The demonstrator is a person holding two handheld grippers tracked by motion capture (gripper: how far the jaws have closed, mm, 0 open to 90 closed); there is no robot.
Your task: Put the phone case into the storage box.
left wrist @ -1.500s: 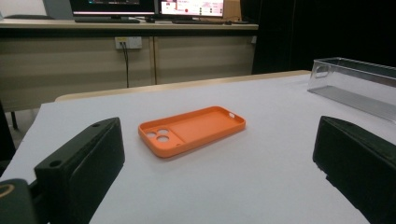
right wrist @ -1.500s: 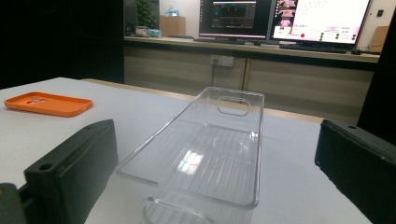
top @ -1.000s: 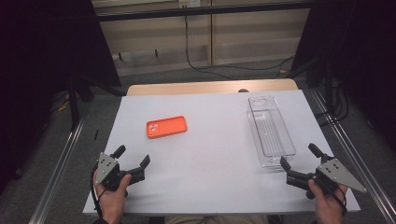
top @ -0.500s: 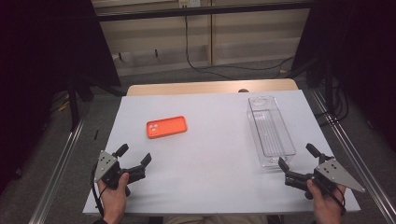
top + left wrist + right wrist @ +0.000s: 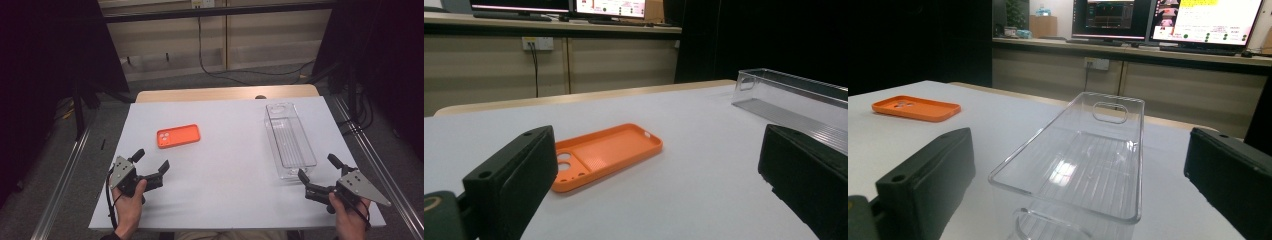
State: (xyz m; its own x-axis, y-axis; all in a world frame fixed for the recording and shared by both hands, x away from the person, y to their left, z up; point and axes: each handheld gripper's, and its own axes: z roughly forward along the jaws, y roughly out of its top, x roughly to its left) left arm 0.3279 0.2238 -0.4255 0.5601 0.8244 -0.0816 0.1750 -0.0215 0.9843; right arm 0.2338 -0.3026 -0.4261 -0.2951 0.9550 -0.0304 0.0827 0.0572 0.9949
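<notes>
1. The left gripper (image 5: 150, 164) rests low over the near-left part of the white bench (image 5: 230, 150), held in a hand (image 5: 129, 205) that comes in from the bottom edge. Its jaws stand wide apart with nothing between them.
2. The orange phone case (image 5: 178, 136) lies flat on the bench, inner side up, just ahead of the left gripper and apart from it. In the left gripper view the phone case (image 5: 604, 154) sits between the two black jaws' lines of sight, nearer the left one.
3. The right gripper (image 5: 318, 173) sits at the near-right corner of the bench, its jaws also spread and empty.
4. The clear plastic tray (image 5: 290, 140) stands lengthwise on the right side of the bench, empty, its near end just in front of the right gripper's jaws.
5. The phone case and the tray are well apart.
</notes>
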